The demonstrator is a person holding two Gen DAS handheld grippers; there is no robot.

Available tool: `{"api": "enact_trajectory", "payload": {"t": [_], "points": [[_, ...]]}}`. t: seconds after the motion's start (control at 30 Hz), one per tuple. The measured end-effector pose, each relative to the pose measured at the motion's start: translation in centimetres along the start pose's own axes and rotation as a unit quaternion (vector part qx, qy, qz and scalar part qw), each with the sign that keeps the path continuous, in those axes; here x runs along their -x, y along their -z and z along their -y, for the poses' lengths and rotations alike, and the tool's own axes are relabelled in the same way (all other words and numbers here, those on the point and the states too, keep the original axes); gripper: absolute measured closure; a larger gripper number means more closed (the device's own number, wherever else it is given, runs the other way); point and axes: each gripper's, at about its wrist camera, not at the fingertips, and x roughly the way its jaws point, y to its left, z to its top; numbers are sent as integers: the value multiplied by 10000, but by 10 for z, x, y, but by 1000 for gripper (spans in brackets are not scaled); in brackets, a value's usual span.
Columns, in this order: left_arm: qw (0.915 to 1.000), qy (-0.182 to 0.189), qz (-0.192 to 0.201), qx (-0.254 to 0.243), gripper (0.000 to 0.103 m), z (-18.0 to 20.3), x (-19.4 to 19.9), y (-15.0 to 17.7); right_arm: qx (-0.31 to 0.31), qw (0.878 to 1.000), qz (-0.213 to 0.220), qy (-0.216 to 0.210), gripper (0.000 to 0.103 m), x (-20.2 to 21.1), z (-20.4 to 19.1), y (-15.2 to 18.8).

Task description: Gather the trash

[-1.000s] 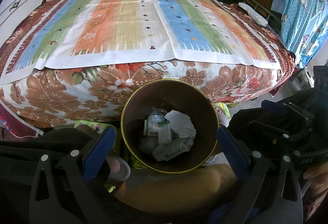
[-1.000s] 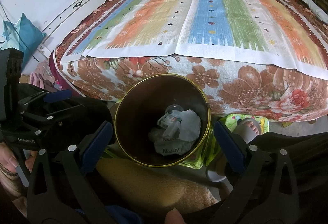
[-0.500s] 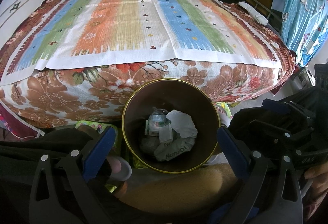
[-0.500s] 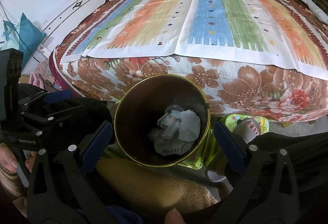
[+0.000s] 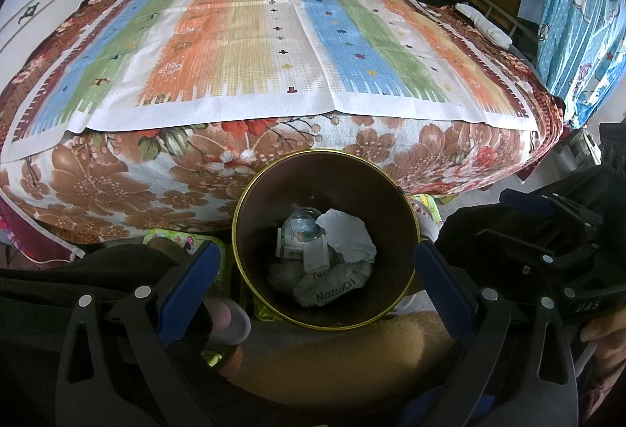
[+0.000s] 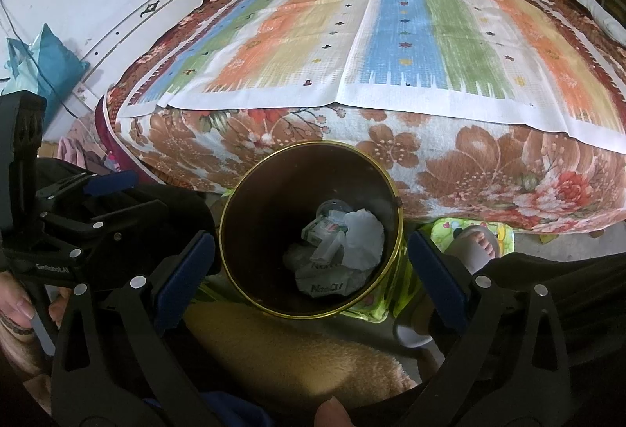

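Through the left wrist camera I see my left gripper [image 5: 313, 270] spread wide with nothing between its blue pads, hovering above the brown bin [image 5: 324, 169], which stands on the floor against the bed [image 5: 117, 184]. The trash [image 5: 332, 262], crumpled white paper, a small carton and a printed wrapper, lies at the bottom of the bin. My worry here is that a careless drop of the gripper could knock the gold rim and tip the bin, spilling everything back out, since it stands close to my feet and a tan cushion [image 5: 352, 356]. Through the right wrist camera, my right gripper [image 6: 309, 262] is likewise fully released and empty, touching nothing, framing the same bin from above. The striped mat [image 6: 391, 43] on the bed shows no litter, so I judge the collecting nearly done.
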Motion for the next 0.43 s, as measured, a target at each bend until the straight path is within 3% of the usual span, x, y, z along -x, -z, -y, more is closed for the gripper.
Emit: {"api": "enact_trajectory", "payload": {"t": [0.43], "points": [[10000, 13, -35, 39, 6, -5, -2, 0, -5, 10000, -1, -5, 9, 0, 0, 0]]}}
